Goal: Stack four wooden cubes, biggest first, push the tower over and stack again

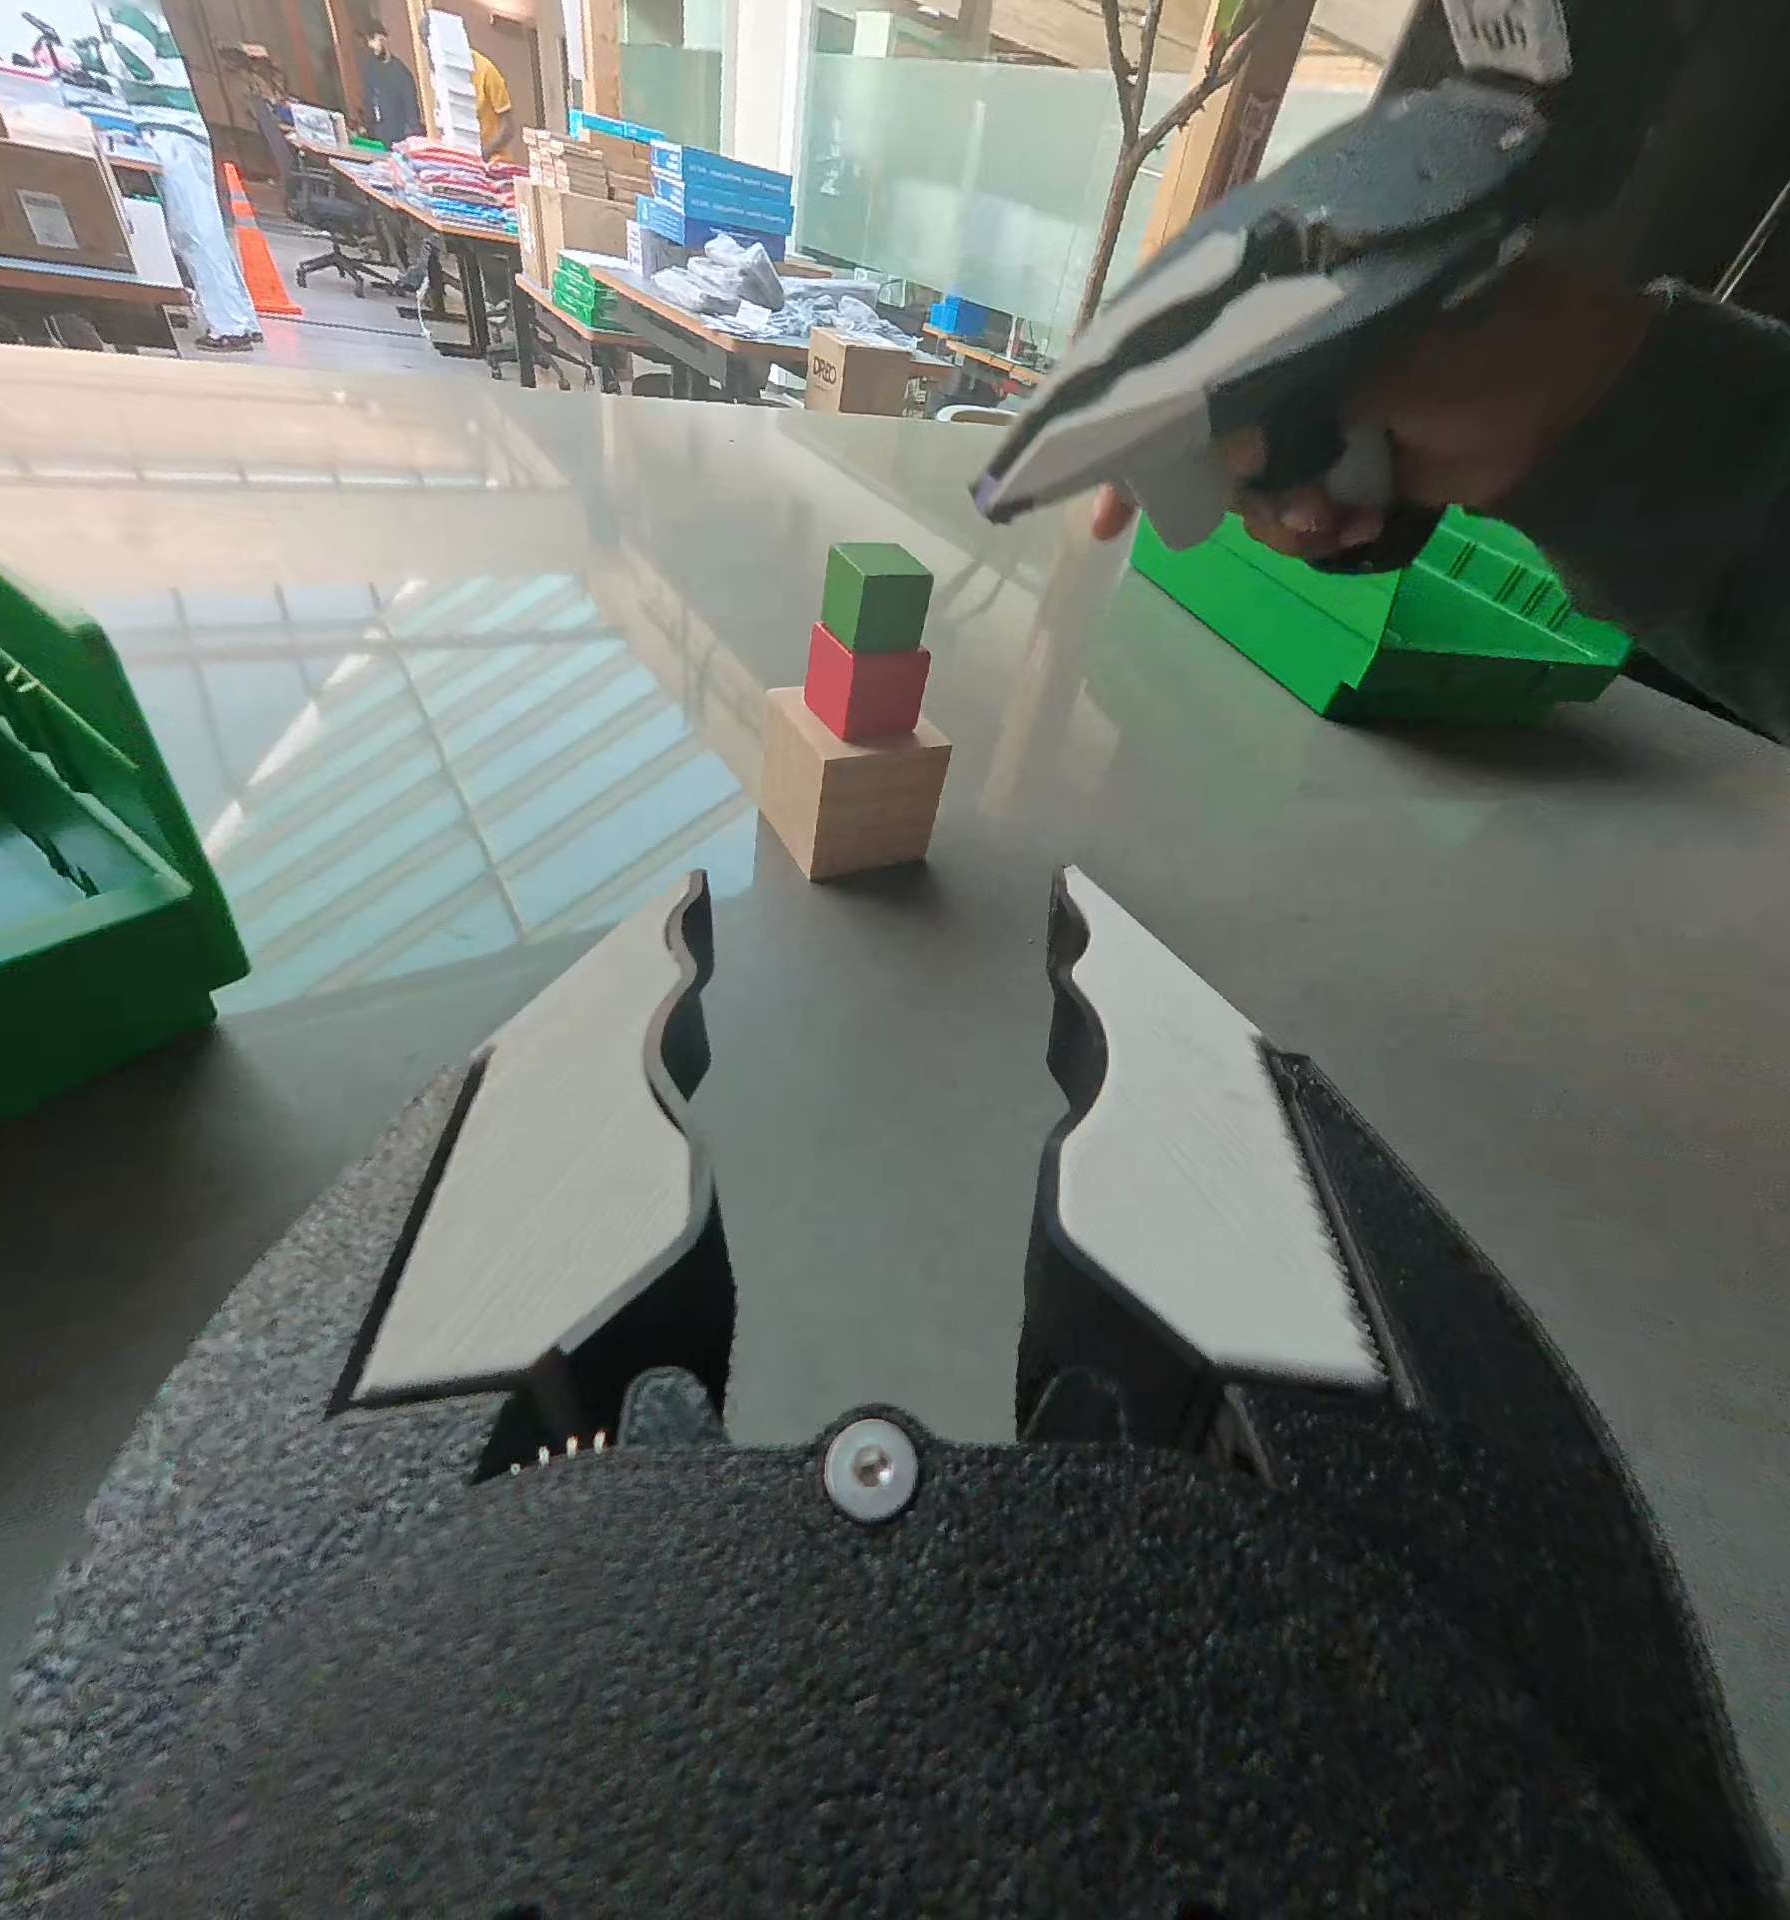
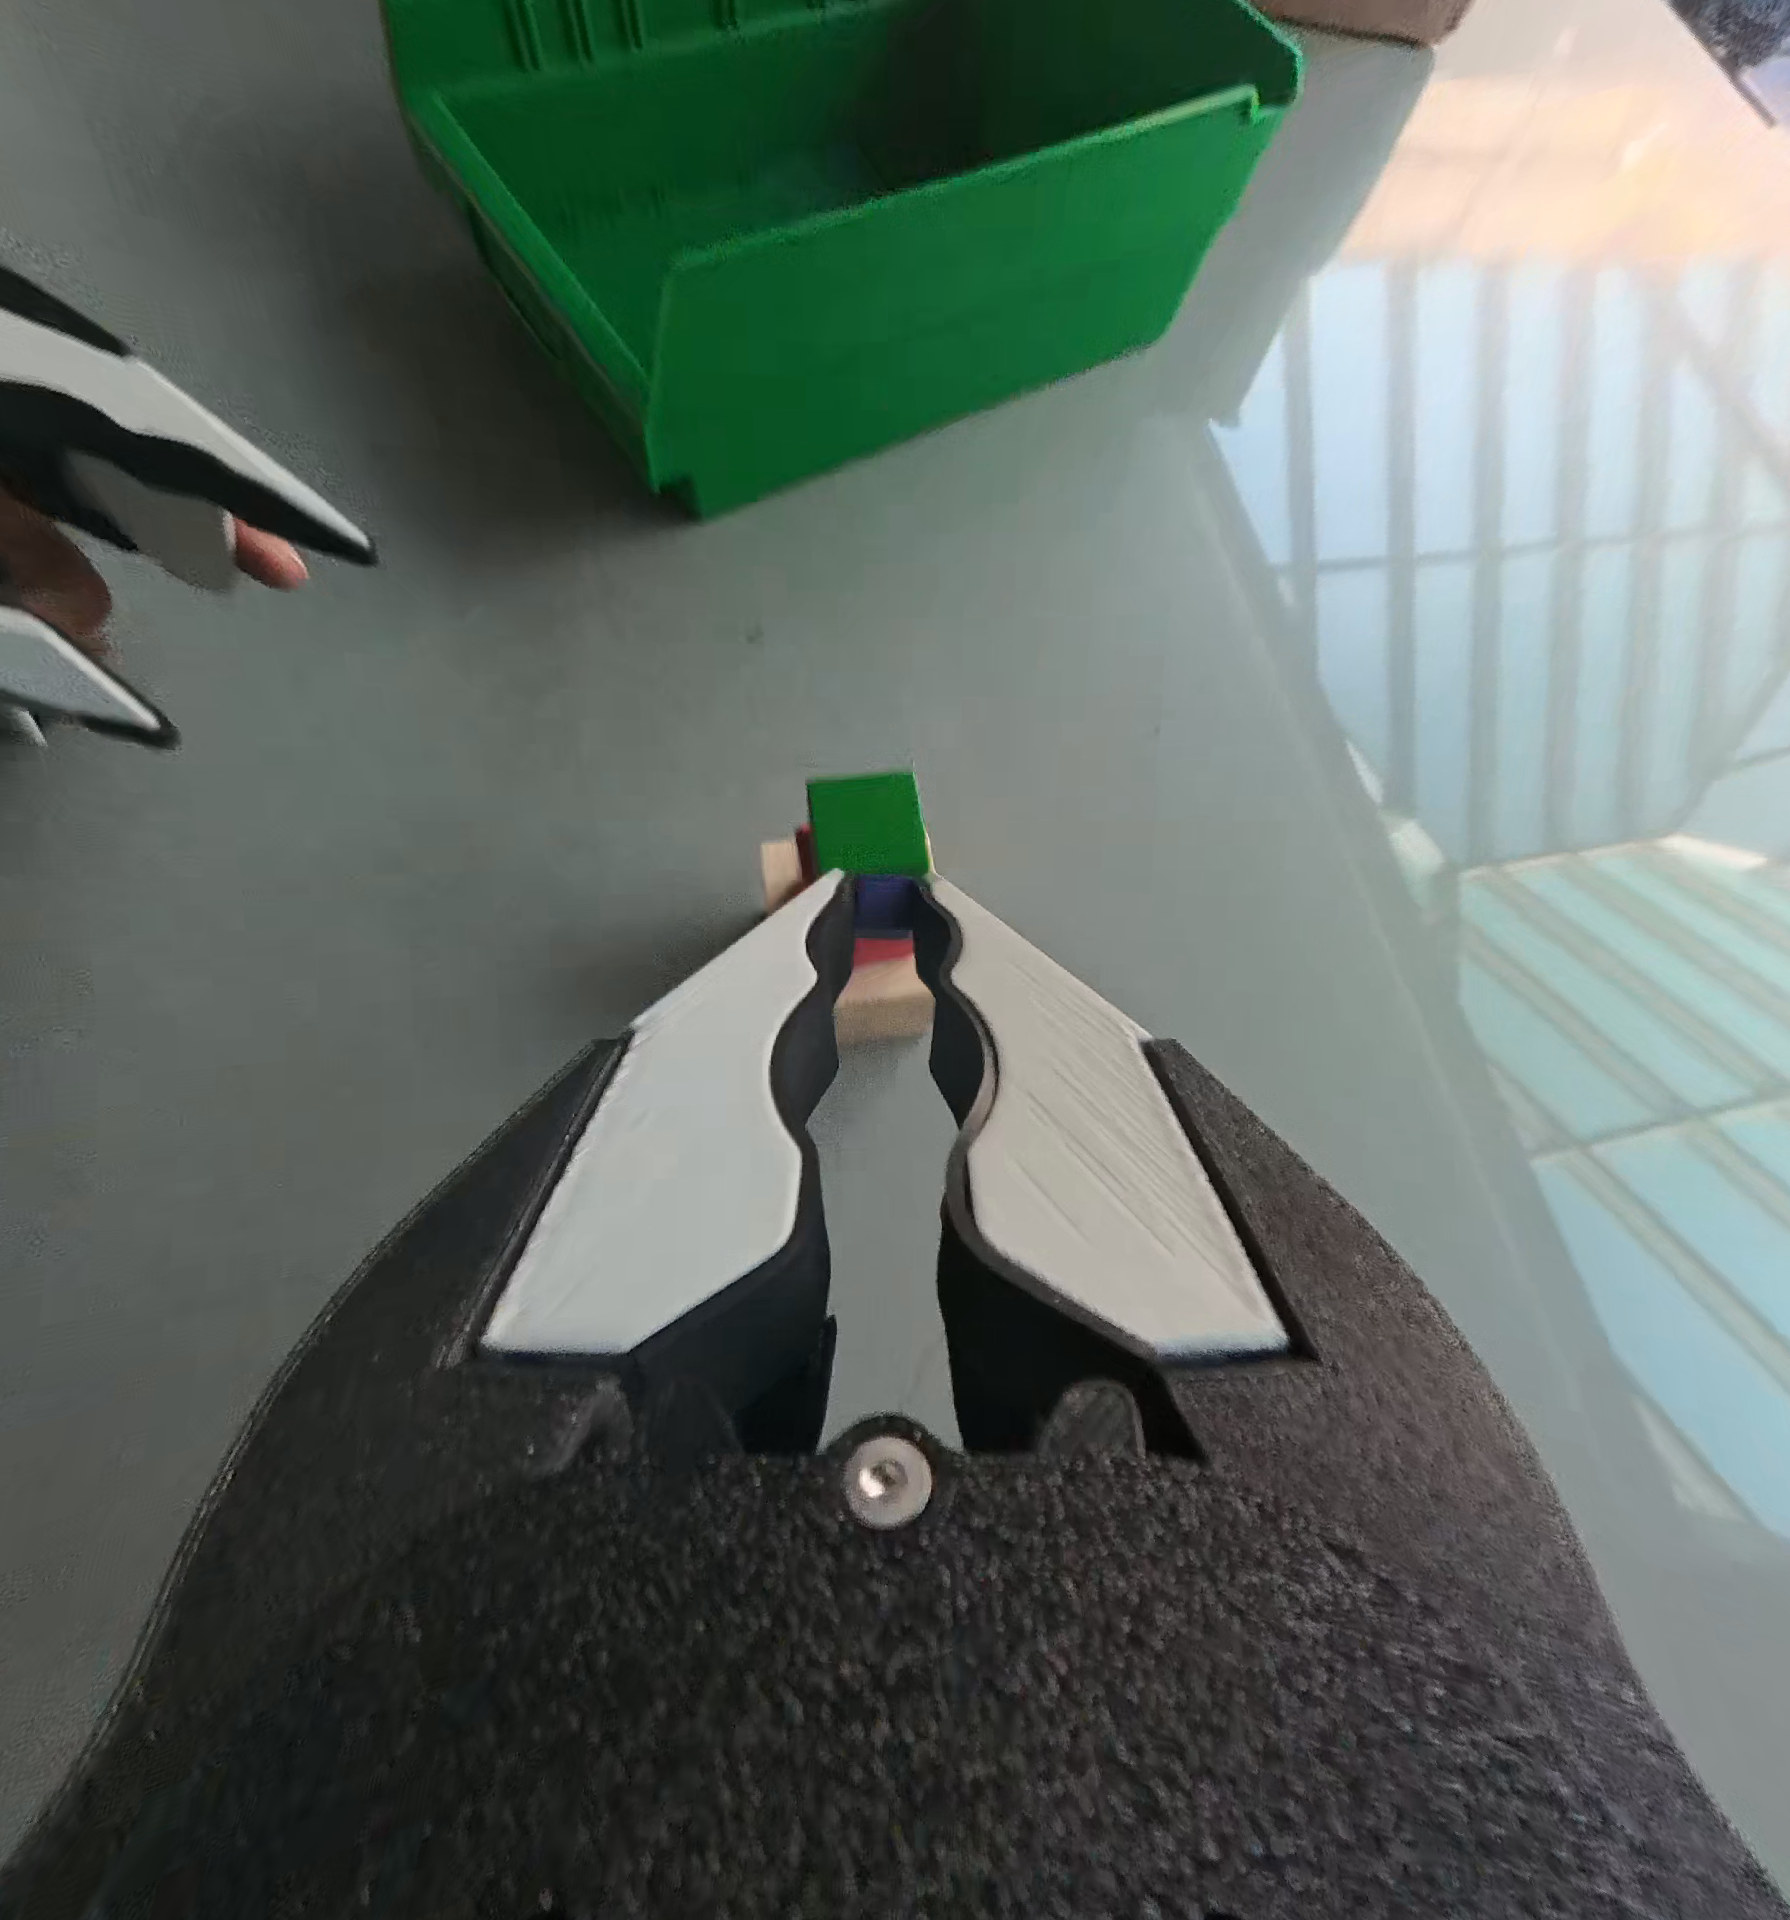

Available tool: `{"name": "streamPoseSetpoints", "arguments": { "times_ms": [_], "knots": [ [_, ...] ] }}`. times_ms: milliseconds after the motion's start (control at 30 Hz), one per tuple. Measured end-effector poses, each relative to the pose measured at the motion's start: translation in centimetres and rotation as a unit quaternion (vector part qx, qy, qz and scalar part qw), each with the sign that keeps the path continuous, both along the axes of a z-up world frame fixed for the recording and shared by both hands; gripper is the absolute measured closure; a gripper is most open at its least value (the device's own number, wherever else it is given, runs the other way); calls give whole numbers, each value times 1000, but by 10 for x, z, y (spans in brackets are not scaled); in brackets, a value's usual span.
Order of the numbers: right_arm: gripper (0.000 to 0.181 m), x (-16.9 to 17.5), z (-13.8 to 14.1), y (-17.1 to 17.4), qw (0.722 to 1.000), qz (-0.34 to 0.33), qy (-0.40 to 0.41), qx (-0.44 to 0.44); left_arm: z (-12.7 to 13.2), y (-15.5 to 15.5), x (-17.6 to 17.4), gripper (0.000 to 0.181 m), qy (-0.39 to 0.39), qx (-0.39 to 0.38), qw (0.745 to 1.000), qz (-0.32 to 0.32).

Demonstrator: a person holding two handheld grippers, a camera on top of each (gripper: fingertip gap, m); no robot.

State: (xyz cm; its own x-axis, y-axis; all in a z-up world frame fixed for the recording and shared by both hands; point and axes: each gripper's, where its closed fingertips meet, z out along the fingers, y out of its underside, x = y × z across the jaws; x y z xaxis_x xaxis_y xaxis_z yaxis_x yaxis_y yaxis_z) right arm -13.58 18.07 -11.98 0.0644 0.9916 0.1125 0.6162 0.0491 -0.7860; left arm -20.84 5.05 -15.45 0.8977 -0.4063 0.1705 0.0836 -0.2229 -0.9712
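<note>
Grey, glossy surface (image 1: pixel 1390 1039) carries a 3-block tower (image 1: pixel 863 717) mid-way between 2 green bins (image 1: pixel 1390 634), the left claw (image 1: pixel 878 914) wide before it, the right claw (image 2: pixel 880 883) above pinching a small blue block (image 2: pixel 878 896), probably light, rigid, slick-sided.

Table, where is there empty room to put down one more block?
Bare table lies between the block stack and the left green bin, and between the stack and the open left tongs. Crowded on the other side: the right tongs, gripping a blue block, hang near the right green bin.
</note>
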Motion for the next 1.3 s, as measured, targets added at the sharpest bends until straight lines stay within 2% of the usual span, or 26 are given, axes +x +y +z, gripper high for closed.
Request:
{"name": "streamPoseSetpoints", "arguments": {
  "times_ms": [267,833,1300],
  "knots": [
    [171,-28,-9,2,1000,12,-9,-26,-1,-7,-6,117,23,2,1000,9],
    [167,-33,-20,-1,999,24,-24,-24,-4,-6,-15,117,29,-5,999,14],
    [164,-28,-14,-1,999,42,-26,-14,-3,-7,-17,117,23,-4,1000,17]
  ]
}}
